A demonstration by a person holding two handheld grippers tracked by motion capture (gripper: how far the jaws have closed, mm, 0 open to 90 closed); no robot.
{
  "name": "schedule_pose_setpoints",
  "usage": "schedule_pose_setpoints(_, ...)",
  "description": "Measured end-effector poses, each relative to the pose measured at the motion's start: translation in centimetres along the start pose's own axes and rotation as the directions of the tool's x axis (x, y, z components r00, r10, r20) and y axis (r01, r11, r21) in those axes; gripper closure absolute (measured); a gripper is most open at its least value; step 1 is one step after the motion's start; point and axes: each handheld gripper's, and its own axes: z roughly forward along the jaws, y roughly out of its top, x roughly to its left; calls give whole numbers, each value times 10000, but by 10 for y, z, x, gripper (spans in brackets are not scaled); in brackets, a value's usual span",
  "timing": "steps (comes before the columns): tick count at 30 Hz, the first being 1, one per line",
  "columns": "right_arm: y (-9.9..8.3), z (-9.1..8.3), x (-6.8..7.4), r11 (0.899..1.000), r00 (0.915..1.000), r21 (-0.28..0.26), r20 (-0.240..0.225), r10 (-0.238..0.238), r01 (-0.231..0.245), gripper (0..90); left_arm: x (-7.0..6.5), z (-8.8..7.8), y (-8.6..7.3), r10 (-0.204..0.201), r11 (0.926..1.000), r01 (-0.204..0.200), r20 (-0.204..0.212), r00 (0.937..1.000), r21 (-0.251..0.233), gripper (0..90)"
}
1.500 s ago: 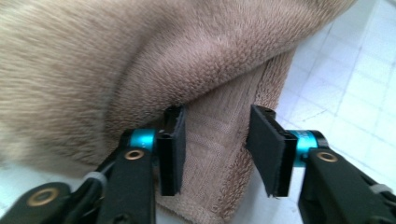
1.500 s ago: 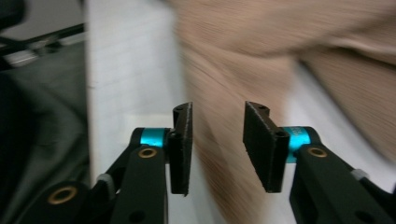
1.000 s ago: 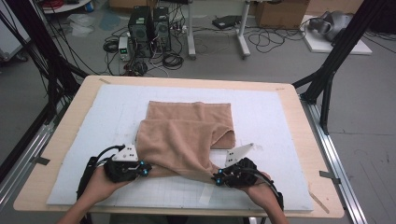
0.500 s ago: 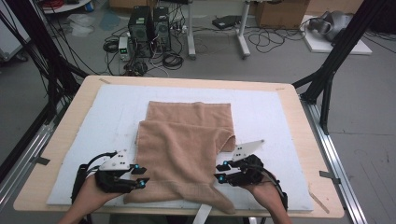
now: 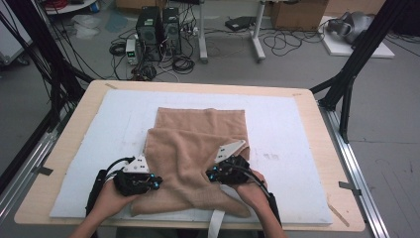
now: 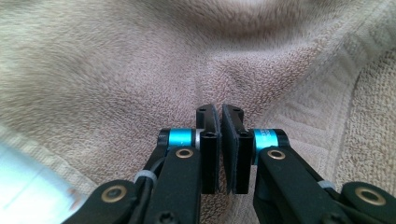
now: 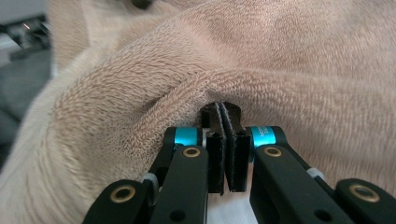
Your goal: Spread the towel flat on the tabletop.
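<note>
white mat [image 5: 297, 129] bare around towel [image 5: 198, 144]; both tools pinch its near folds.

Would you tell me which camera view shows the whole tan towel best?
The high view: the towel lies folded on the white mat, outline visible. The left gripper view gives close-up pile and a hemmed edge; the right gripper view gives a raised fold at the jaws.

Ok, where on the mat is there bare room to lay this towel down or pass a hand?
Bare white mat lies right of the towel, out to the table's wooden edge, and again left of it, and in a strip beyond its far edge. The near middle is crowded: the left gripper and right gripper sit against the towel's sides.
</note>
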Motion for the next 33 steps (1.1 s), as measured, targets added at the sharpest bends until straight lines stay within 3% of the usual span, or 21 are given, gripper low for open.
schedule_pose_setpoints(3,7,13,-2,9987,9997,506,250,-58,46,887,2,-3,-1,-103,9999,103,8,9999,-73,828)
schedule_pose_setpoints(6,5,23,-2,9938,9986,1096,469,-234,181,827,1,-1,-3,-138,9998,138,-55,9999,148,636)
schedule_pose_setpoints(10,-2,5,0,9978,9983,612,522,-274,242,722,1,1,-6,-167,9998,166,33,9999,113,578)
schedule_pose_setpoints(12,-10,0,0,9972,9983,737,554,-176,135,672,2,2,-6,-301,9995,301,36,9995,65,589)
schedule_pose_setpoints(14,-16,4,-3,9973,9976,684,643,240,-284,606,3,3,-5,-509,9987,508,52,9987,85,605)
schedule_pose_setpoints(16,-16,9,-5,9979,9985,533,427,343,-366,641,3,3,-4,-437,9990,438,-104,9990,121,649)
schedule_pose_setpoints(19,-13,12,-4,9980,9996,589,140,228,-236,813,4,4,-4,-477,9988,478,-123,9988,84,771)
schedule_pose_setpoints(23,-14,4,0,9978,9997,660,229,14,-30,841,3,4,-4,-386,9992,387,-112,9992,67,844)
schedule_pose_setpoints(27,-26,-22,1,9988,9991,463,391,143,-161,837,4,4,-4,-395,9992,396,-50,9992,66,846)
schedule_pose_setpoints(30,-42,-46,-3,9979,9966,550,767,304,-347,837,3,4,-5,-384,9992,385,-25,9993,57,845)
schedule_pose_setpoints(32,-55,-62,-8,9963,9926,469,1018,665,-716,836,2,4,-5,-430,9991,430,86,9990,4,845)
schedule_pose_setpoints(33,-61,-68,-10,9946,9899,341,1058,943,-984,898,1,4,-5,-386,9992,385,87,9992,48,843)
